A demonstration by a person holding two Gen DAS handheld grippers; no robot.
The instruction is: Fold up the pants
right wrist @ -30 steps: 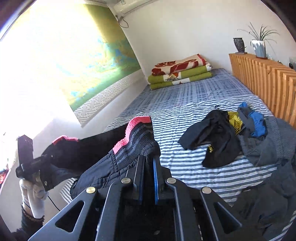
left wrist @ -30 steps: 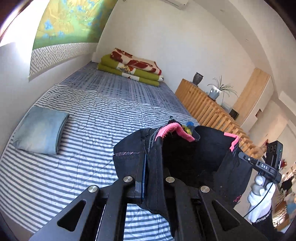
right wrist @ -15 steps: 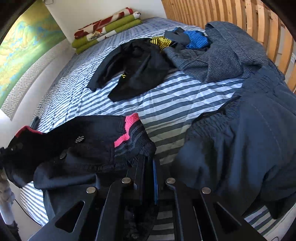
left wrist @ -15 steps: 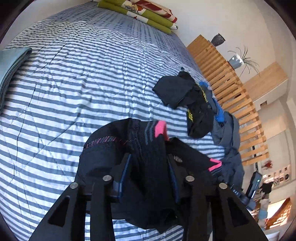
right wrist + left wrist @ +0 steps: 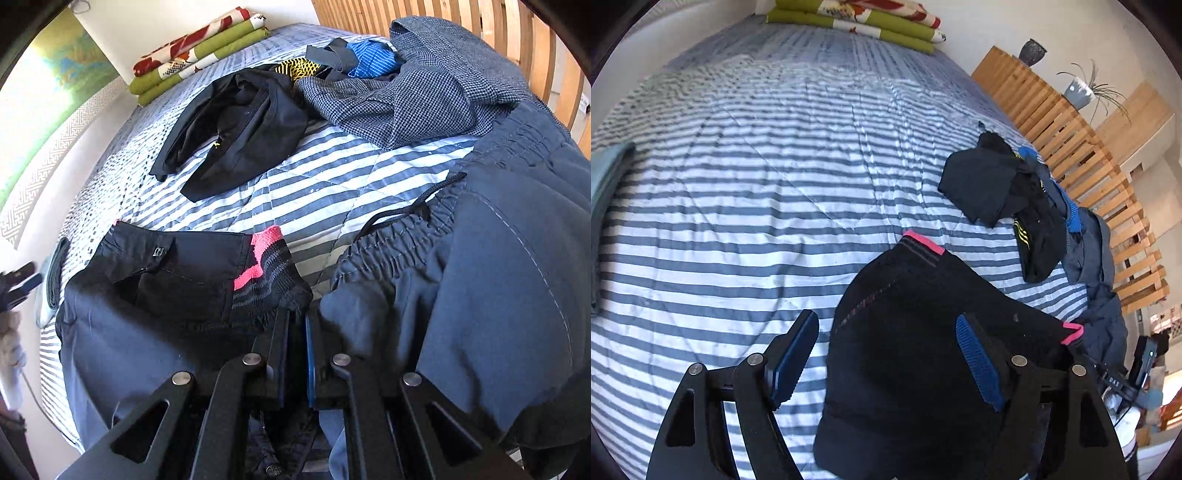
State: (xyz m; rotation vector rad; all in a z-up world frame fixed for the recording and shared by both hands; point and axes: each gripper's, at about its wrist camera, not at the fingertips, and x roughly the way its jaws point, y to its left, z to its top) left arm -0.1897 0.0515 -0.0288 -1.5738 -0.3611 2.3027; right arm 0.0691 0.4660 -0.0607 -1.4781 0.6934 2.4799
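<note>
Left tool (image 5: 886, 365): opening, releasing black pants (image 5: 923, 332) onto bed (image 5: 738, 184).
Right tool (image 5: 294, 325): gripping waistband.
Progress: laying out; folding remaining.

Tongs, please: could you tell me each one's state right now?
Left tongs: opening, pads clear of the black pants.
Right tongs: shut on the pants' waistband.

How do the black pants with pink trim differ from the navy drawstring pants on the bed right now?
The black pants have a pink-edged knit waistband; the navy pants have a gathered waistband with a dark drawstring. The black pants lie fairly flat, with the right tool shut on their waistband; the navy pants lie bunched and ungripped. Both rest on the striped bedspread.
</note>
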